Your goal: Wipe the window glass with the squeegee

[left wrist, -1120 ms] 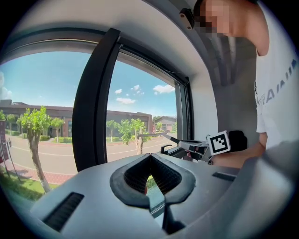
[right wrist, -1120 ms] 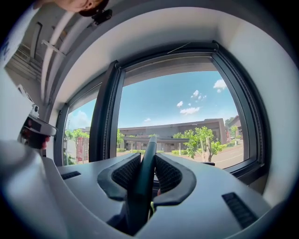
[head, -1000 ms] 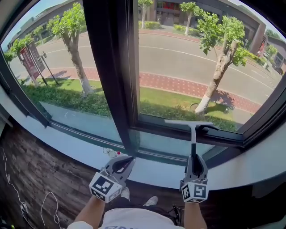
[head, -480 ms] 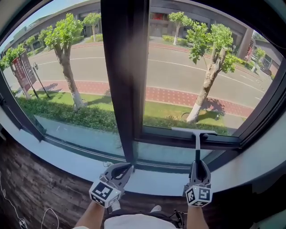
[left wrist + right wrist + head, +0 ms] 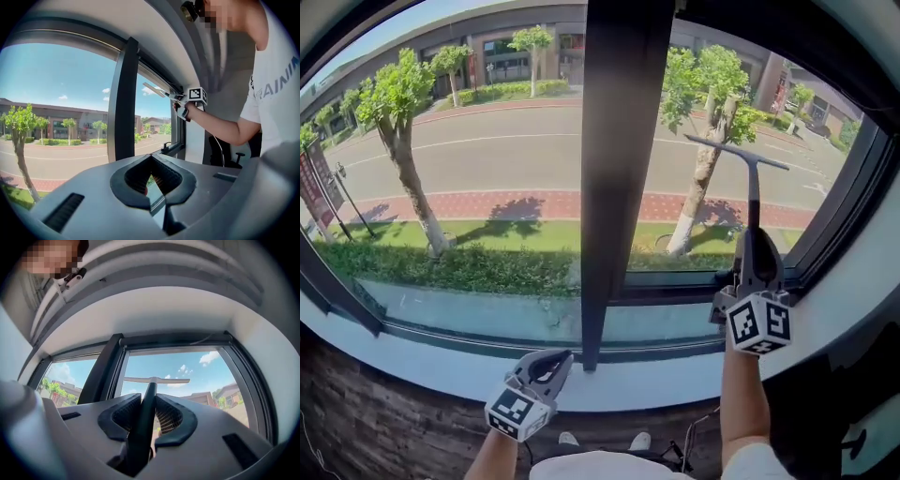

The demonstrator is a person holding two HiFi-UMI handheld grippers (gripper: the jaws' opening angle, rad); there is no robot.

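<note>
The squeegee (image 5: 753, 192) has a dark handle and a pale blade (image 5: 736, 151) that lies high against the right window pane (image 5: 694, 103). My right gripper (image 5: 755, 251) is raised in front of that pane and shut on the handle. In the right gripper view the handle (image 5: 143, 420) runs up between the jaws to the blade (image 5: 157, 379). My left gripper (image 5: 553, 360) hangs low by the sill, shut and holding nothing. The left gripper view shows its jaws (image 5: 151, 159) closed, with the right gripper (image 5: 183, 101) and the blade (image 5: 153, 89) beyond.
A thick dark mullion (image 5: 614, 169) splits the window, with the left pane (image 5: 469, 141) beside it. The white sill (image 5: 422, 356) runs below the frame. A white wall (image 5: 872, 272) closes off the right side. Dark wood flooring (image 5: 356, 422) lies at lower left.
My right gripper has lifted the squeegee from the bottom of the right pane to its upper part. The left gripper stays low by the sill.
</note>
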